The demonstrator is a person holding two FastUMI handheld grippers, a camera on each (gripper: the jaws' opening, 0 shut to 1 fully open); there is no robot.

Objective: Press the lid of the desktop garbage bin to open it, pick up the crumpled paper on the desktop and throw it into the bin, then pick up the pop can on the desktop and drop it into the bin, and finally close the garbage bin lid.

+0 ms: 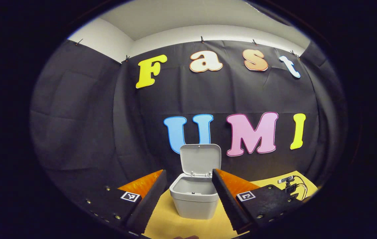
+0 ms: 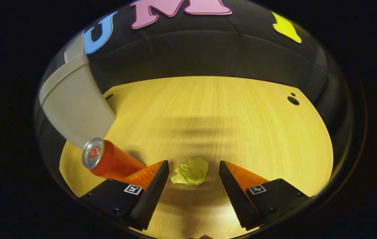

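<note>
Left hand-held gripper [image 1: 188, 186]: held level, pointing straight ahead, fingers [image 1: 150, 199] spread wide apart, nothing between the pads pressed or touched. Right hand-held gripper [image 2: 193, 181]: tilted downward toward the worktop [image 2: 241, 126], fingers [image 2: 151, 192] likewise spread wide, gripping nothing, tips hovering just above the surface, no contact visible on either pad.

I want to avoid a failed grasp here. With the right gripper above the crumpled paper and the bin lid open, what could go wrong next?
1. The crumpled paper is small and light between the wide-open right gripper; closing fingers may push it aside.
2. The pop can stands close beside one finger and could be knocked over.
3. The left gripper is open, facing the garbage bin; a bump could drop the raised lid.
</note>
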